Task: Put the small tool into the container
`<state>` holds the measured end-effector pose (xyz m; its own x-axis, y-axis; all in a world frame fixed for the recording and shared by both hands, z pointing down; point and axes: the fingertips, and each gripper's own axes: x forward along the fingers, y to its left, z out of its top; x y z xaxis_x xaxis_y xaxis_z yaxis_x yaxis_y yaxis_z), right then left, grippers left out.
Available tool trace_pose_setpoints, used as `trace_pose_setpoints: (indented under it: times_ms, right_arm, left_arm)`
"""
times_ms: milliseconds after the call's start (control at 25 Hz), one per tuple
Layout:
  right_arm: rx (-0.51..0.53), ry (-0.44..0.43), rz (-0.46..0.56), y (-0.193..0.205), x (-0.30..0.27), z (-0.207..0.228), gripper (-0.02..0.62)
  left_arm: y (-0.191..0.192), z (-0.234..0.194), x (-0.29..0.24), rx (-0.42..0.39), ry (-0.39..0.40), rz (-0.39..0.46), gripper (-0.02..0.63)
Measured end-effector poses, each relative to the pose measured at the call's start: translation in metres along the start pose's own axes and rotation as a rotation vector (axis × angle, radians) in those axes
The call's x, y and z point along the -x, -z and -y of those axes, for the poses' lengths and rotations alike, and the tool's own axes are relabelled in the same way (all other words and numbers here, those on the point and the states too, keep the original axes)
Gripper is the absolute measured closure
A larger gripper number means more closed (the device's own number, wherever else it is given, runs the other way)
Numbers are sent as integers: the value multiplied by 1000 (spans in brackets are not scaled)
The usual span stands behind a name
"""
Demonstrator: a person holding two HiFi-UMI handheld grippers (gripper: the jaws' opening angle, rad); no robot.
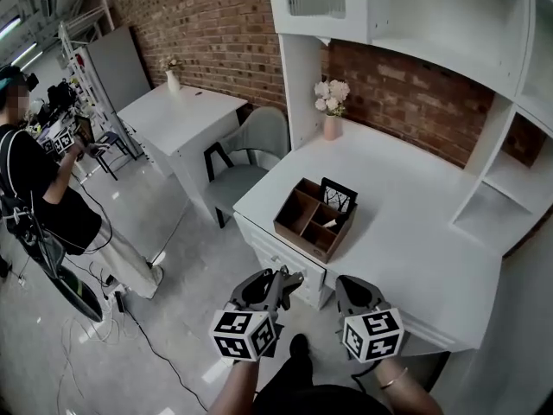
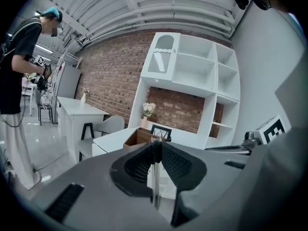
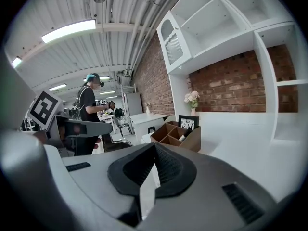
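Grey left gripper (image 1: 290,280) and right gripper (image 1: 349,289) carry white cubes (image 1: 244,334) (image 1: 372,334) (black square markers).

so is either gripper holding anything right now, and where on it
The left gripper pinches the thin small tool along its shaft, one end poking past the jaw tips. The right gripper is shut on nothing.

Thin strip (image 2: 155,182) in left claw (image 2: 155,143) (edge-on) unidentifiable.

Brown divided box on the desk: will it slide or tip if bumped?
The box looks low and wide, so tipping seems unlikely. It sits on the smooth white desk near the front edge, so a nudge probably slides it. The thin picture frame upright at its far side looks likelier to topple.
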<state>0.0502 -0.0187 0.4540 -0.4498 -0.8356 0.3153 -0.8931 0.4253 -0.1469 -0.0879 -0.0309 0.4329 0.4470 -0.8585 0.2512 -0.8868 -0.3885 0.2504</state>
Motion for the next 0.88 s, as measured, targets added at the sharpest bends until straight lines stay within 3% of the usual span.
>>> trace_pose_setpoints:
  times_ms: [480,880]
  right_arm:
    - [3,30,37,-62,-120,19,592]
    - [-21,79,20,-71,-154,48,592]
  left_arm:
    - [-76,-71,-105,-27,63,31,537]
    - [-101,-83,-159,-35,111,29,537]
